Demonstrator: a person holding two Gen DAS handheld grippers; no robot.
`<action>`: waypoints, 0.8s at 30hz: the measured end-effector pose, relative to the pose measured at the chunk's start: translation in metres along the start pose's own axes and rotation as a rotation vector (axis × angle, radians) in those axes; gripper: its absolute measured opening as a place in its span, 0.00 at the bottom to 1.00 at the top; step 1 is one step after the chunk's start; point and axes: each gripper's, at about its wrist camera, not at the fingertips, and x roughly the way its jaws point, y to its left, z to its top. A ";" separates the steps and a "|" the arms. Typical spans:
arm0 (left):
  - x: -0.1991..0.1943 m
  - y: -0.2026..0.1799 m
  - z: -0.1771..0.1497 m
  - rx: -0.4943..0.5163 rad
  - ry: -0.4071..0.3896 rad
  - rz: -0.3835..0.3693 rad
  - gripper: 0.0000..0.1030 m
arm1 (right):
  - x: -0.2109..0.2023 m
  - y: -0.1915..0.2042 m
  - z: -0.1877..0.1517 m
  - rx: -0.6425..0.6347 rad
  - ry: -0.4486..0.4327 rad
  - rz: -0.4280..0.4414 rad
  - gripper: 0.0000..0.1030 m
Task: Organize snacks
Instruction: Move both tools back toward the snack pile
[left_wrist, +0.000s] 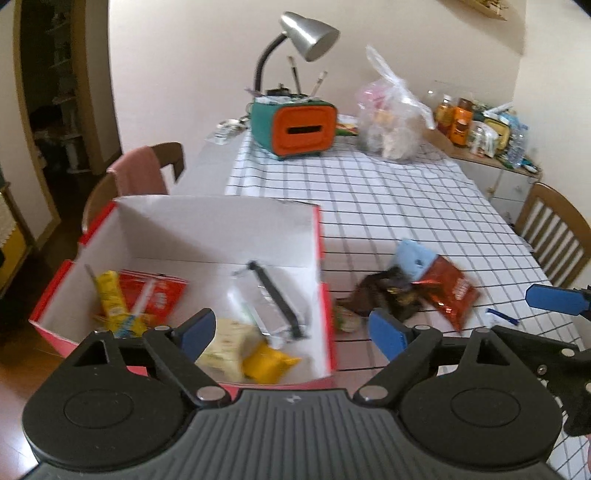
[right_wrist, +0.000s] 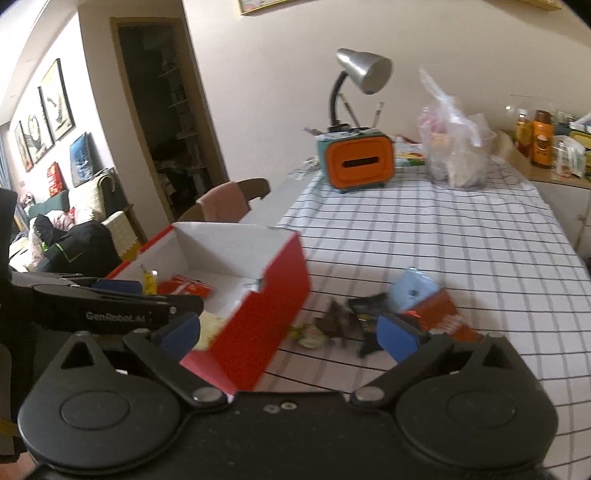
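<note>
Motion blur smears the loose snacks (left_wrist: 417, 291) lying on the table (right_wrist: 443, 236) just right of the red box (left_wrist: 221, 236); a green one sits partly hidden behind the box's wall. Left tongs (left_wrist: 291, 328) hover wide over the box, empty; right tongs (right_wrist: 288, 332) wide, empty, above the box's right side.

I'm seeing soft, even indoor light, dim doorway (right_wrist: 166, 122) going dark, motion blur smearing the snack packets (left_wrist: 413, 291), fisheye bending walls at the edges, black corners vignetting both views
</note>
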 end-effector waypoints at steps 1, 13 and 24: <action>0.003 -0.006 0.000 0.001 0.003 -0.001 0.88 | -0.004 -0.008 -0.003 0.006 -0.003 -0.009 0.99; 0.039 -0.080 -0.011 0.057 0.053 -0.019 0.88 | -0.014 -0.092 -0.034 0.009 0.022 -0.128 0.99; 0.081 -0.131 -0.007 0.073 0.096 0.018 0.88 | 0.009 -0.157 -0.057 0.080 0.112 -0.189 0.96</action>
